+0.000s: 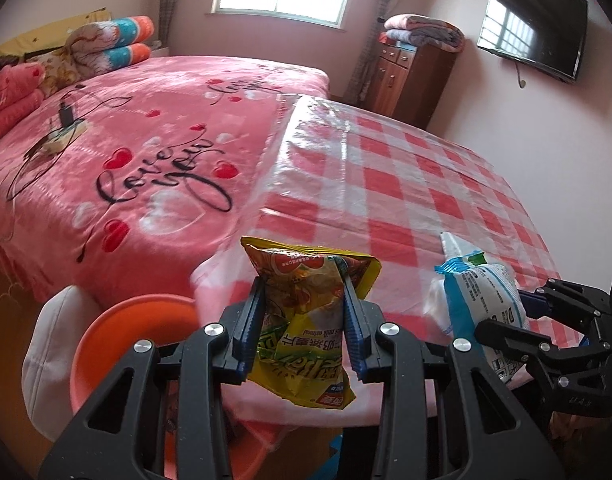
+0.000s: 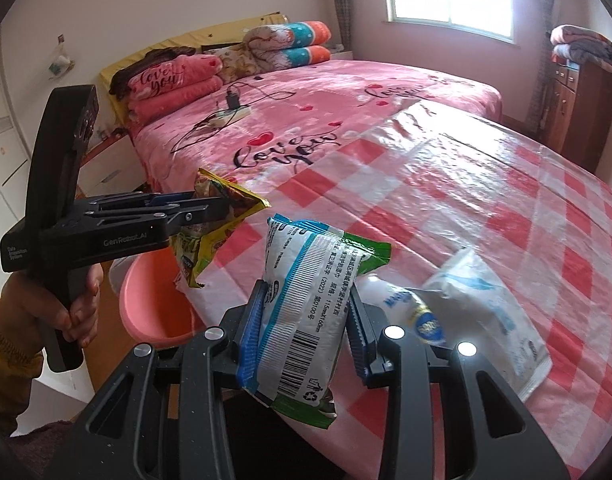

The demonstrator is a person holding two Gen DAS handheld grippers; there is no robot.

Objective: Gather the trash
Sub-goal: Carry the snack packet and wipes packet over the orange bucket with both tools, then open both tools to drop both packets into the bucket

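Note:
My left gripper (image 1: 304, 312) is shut on a yellow snack bag (image 1: 306, 320), held upright above the table's near edge. In the right wrist view that left gripper (image 2: 210, 206) shows from the side at the left, still pinching the yellow bag (image 2: 210, 232). My right gripper (image 2: 306, 320) is shut on a white, blue and green wrapper (image 2: 306, 308). The left wrist view shows this wrapper (image 1: 477, 292) at the right. An orange-pink basin (image 1: 118, 336) sits low beside the table; in the right view the basin (image 2: 154, 304) lies under the yellow bag.
A red-and-white checked table cover (image 2: 485, 208) carries a small white bottle (image 2: 401, 308) and a white plastic packet (image 2: 485, 308) right of my right gripper. A pink bed (image 1: 126, 152) with a power strip (image 1: 64, 136) lies beyond. A white chair (image 1: 46, 344) stands by the basin.

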